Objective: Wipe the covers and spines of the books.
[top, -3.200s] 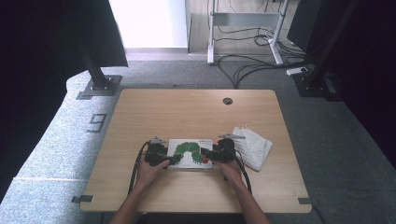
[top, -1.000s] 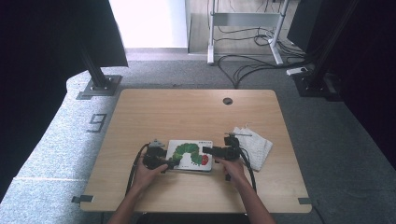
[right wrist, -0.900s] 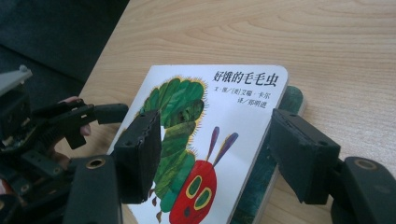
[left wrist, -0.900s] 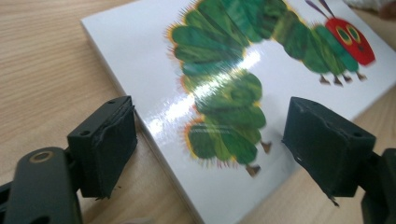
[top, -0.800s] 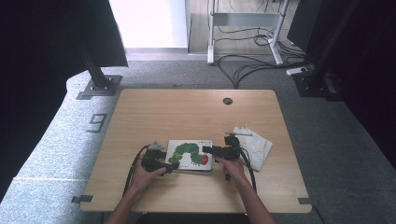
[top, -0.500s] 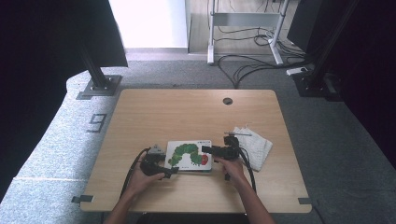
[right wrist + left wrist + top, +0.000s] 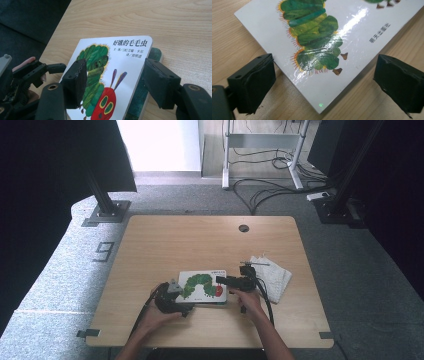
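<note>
A white board book [image 7: 202, 286] with a green caterpillar on its cover lies on the wooden table [image 7: 200, 245]. My left gripper [image 7: 184, 306] is at the book's near-left corner. Its jaws have just been opening and now stand wide. The book's corner [image 7: 319, 75] lies between them, clear of both pads [image 7: 254, 80]. My right gripper [image 7: 223, 281] reaches in from the book's right side. In the right gripper view it [image 7: 116, 75] is shut on the book [image 7: 125, 57], one pad on the cover and the other against the green edge.
A crumpled white cloth [image 7: 272, 272] lies just right of the right hand. A round cable hole [image 7: 243, 228] sits near the table's far edge. The left gripper [image 7: 32, 72] and a fingertip appear at the left of the right gripper view. Grey floor surrounds the table.
The left gripper has slid a little toward the table's near edge, down to the book's corner. The right gripper and the book have stayed put.
</note>
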